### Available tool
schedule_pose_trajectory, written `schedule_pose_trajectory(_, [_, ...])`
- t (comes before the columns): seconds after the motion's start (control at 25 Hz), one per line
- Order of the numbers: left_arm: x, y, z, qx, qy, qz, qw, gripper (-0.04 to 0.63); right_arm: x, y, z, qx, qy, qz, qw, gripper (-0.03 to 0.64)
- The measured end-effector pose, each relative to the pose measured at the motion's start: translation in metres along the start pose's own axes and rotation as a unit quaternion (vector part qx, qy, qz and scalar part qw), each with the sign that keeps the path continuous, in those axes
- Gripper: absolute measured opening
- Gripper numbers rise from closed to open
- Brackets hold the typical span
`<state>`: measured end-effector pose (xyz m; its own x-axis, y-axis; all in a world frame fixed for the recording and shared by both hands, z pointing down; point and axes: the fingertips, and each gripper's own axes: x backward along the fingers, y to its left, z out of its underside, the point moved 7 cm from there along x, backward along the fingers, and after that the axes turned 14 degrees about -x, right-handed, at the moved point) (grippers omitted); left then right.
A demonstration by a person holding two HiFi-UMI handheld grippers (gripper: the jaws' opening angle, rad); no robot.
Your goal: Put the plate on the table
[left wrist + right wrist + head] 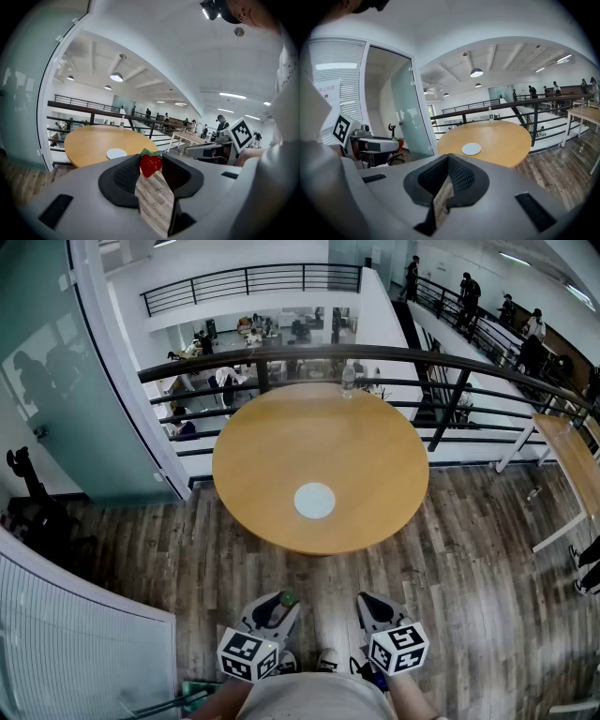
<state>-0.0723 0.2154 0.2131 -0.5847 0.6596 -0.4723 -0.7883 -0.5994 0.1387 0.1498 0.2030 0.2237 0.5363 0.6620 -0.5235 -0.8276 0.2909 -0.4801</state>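
A small white plate (314, 501) lies flat on the round wooden table (272, 442), a little toward its near edge. Both grippers hover low over the floor, close to the person's body and short of the table. My left gripper (281, 602) is shut on a red strawberry (151, 164) with a green top, pinched at the jaw tips. The plate (116, 153) shows beyond that gripper's jaws on the table (89, 143). My right gripper (368, 602) has its jaws meeting at the tips with nothing between them. Ahead of my right gripper (448, 157) lies the plate (471, 149).
A clear bottle (348, 379) stands at the table's far edge, by a black railing (281, 356) over an atrium. A glass wall (56, 381) runs along the left. Another wooden table (565, 444) stands at the right. Wood floor surrounds the round table.
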Motion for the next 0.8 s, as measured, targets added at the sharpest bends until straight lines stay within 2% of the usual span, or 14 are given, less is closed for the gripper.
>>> schedule_pose_trajectory(0.48, [-0.003,-0.001,0.004,0.001,-0.003,0.01,0.9999,0.16,-0.006,0.006,0.009,-0.007,-0.004,-0.004,1.0,0.02])
schedule_pose_trajectory(0.8, [0.028,0.019,0.013,0.006,-0.01,0.021,0.9997,0.16,-0.011,0.029,0.01,-0.023,-0.022,0.014,0.999,0.02])
